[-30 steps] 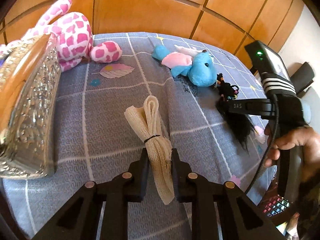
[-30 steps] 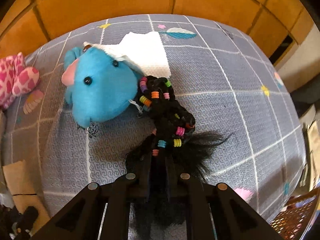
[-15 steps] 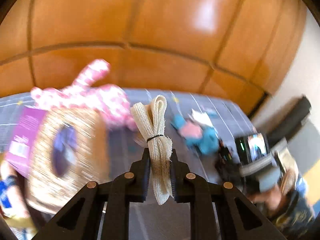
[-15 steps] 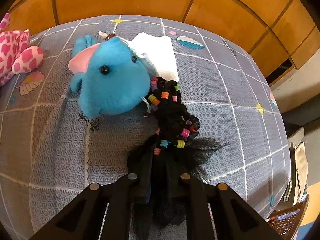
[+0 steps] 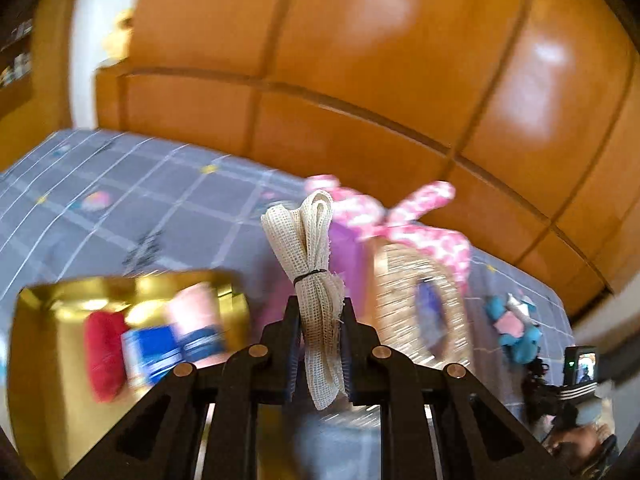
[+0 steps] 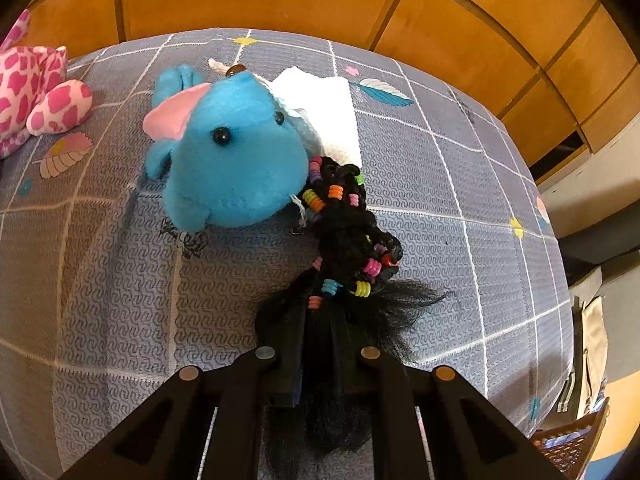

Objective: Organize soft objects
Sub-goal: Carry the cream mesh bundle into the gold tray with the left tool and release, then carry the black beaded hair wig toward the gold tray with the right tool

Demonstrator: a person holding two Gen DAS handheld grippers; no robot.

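Note:
My left gripper (image 5: 320,312) is shut on a cream mesh cloth bundle (image 5: 316,256) tied with a black band, held in the air above the bed. Below it at the left sits a shiny gold bin (image 5: 48,320) with red, blue and pink soft items inside. My right gripper (image 6: 318,320) is shut on a black hair piece with coloured beads (image 6: 348,232) that lies on the grey bedsheet (image 6: 440,200). A blue plush toy (image 6: 232,168) lies just beyond it, touching the hair piece. The left wrist view is blurred.
A pink spotted plush (image 5: 400,220) leans behind a glittery gold box (image 5: 420,304); it also shows as pink plush (image 6: 36,96). A white cloth (image 6: 324,112) lies under the blue plush. Wooden panels (image 5: 360,80) back the bed. A person's hand (image 5: 576,444) holds the other gripper.
My left gripper has lifted the mesh bundle off the sheet and swung left, bringing the gold bin into view. The right gripper stays shut on the hair piece, almost still.

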